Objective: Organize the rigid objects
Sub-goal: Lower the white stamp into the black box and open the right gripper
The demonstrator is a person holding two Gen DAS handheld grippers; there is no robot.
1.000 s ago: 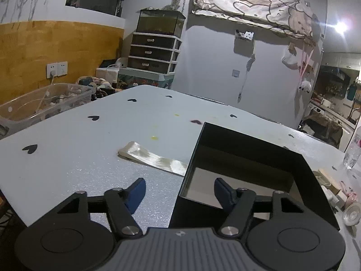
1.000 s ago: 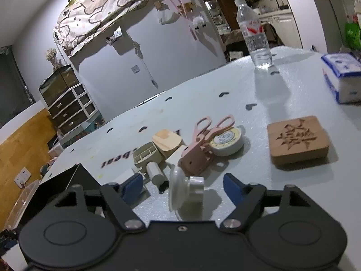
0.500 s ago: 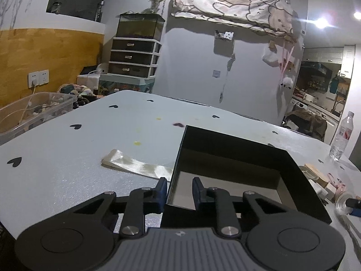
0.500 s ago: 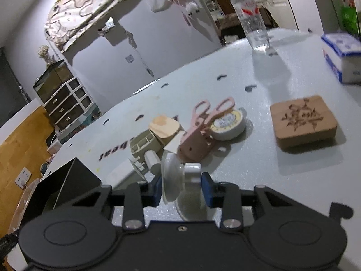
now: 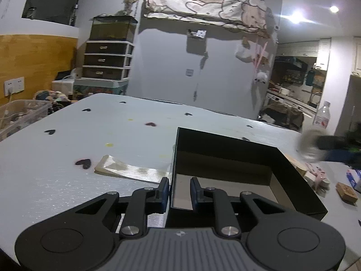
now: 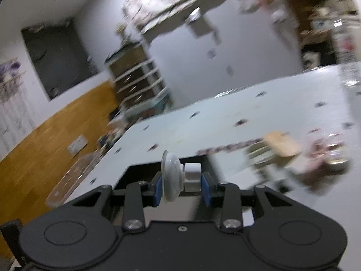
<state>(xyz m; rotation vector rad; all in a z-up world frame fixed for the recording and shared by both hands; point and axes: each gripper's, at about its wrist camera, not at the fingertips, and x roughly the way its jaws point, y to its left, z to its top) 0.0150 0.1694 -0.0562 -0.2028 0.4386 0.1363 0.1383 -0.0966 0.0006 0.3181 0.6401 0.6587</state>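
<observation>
My left gripper (image 5: 179, 188) has its two blue fingers (image 5: 164, 189) pulled close, one on each side of the near left wall of the black box (image 5: 225, 158). One finger is outside the wall and the other is inside the box. They look like they pinch the wall, but I cannot see the pads touch it.

The box sits on the pale table (image 5: 67, 158) with little dark hearts on it. Its open top faces up and I can see its brown floor just past my fingers. A flat shiny strip (image 5: 133, 169) lies on the table to the left of my fingers, right beside the box wall.

My right gripper (image 6: 181, 183) is pinching a white suction cup knob (image 6: 173, 176). The round cup part is by the left finger and the small white block part is by the right finger. It is up off the table. The black box (image 6: 140, 174) is right behind it, just past my fingertips.

The right view is very blurry. Far off to the right of the jaws I can make out a tan wood piece (image 6: 282, 144) and some pink and white things (image 6: 325, 158) on the table, well apart from the box. In the left view the knob (image 5: 309, 146) shows as a grey blur, up above the far right corner of the box.
</observation>
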